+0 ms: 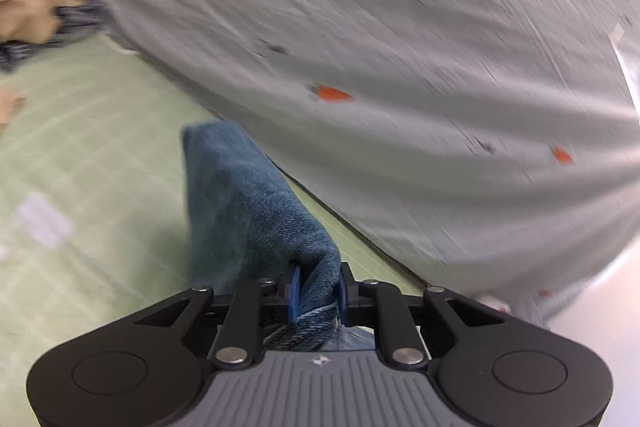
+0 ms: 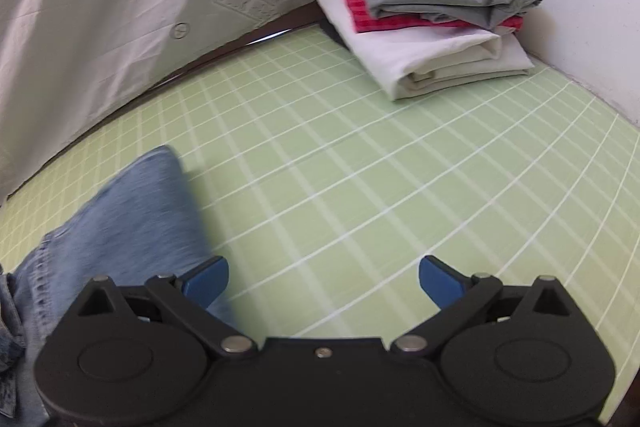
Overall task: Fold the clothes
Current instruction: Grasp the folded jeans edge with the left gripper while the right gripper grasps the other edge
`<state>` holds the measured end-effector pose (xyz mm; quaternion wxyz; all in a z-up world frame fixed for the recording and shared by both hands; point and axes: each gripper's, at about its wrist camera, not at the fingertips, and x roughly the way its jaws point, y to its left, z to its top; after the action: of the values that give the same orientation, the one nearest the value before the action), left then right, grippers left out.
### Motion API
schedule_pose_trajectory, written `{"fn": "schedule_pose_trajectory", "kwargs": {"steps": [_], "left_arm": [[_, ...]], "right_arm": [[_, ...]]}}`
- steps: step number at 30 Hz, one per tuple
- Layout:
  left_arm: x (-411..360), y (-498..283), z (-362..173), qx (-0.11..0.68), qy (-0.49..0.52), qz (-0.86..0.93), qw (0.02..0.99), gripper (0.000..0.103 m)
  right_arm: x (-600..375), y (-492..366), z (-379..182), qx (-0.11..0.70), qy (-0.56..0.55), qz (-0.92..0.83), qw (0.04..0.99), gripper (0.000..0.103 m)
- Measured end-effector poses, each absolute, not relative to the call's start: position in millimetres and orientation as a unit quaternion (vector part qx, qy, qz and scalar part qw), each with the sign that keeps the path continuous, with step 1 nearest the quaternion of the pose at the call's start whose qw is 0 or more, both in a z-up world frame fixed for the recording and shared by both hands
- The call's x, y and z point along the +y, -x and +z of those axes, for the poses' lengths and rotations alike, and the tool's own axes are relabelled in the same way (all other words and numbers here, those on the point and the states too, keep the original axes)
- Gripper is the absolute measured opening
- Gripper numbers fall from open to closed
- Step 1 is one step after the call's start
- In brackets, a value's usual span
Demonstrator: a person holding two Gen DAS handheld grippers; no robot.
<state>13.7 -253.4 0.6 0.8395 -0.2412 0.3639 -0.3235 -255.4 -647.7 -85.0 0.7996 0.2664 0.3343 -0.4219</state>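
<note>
Cloth on a matt mat; plastic and metal tools.

Jeans [image 1: 256, 211] are showing coarse, faded blue denim weave. Left tool [image 1: 318, 293] and right tool [image 2: 323, 281] are showing matt black plastic, shiny metal rivets, smooth blue pads [image 2: 438, 281]. Green gridded mat [image 2: 360, 187] is looking smooth, matt. Backdrop sheet [image 2: 120, 7] is looking creased, thin cloth. Folded pile [image 2: 424, 19] is looking soft knit.
</note>
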Motion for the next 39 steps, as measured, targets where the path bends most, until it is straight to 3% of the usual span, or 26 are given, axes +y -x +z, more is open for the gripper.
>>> {"fn": "schedule_pose_trajectory", "kwargs": {"steps": [7,11,18,20,22,24,31,39], "left_arm": [[-376.0,22.7,-34.6,0.435,0.132,-0.395,0.798,0.018],[-410.2,20.0,-81.5,0.517,0.15,-0.384,0.75,0.018],[-416.6,17.7,-86.4,0.527,0.177,-0.379,0.74,0.019],[-416.6,14.9,-83.9,0.532,0.19,-0.386,0.729,0.027],[-414.7,11.9,-81.2,0.537,0.216,-0.394,0.714,0.065],[-410.8,10.1,-75.6,0.534,0.249,-0.406,0.698,0.078],[-387.6,8.4,-45.9,0.482,0.217,-0.366,0.766,0.078],[-326.5,-16.8,-72.4,0.506,0.262,-0.21,0.794,0.078]], "right_arm": [[-703.5,280.7,-98.8,0.334,-0.276,-0.432,0.791,0.103],[-725.2,284.2,-107.9,0.337,-0.289,-0.432,0.785,0.103],[-728.9,276.7,-119.2,0.344,-0.302,-0.407,0.79,0.103],[-727.6,274.4,-119.6,0.344,-0.303,-0.401,0.793,0.103],[-726.5,272.4,-119.5,0.343,-0.305,-0.394,0.796,0.103],[-725.6,271.1,-116.5,0.339,-0.305,-0.386,0.802,0.103],[-724.5,253.4,-94.6,0.315,-0.317,-0.334,0.83,0.103],[-709.4,195.2,-71.9,0.269,-0.401,-0.159,0.861,0.102]]}}
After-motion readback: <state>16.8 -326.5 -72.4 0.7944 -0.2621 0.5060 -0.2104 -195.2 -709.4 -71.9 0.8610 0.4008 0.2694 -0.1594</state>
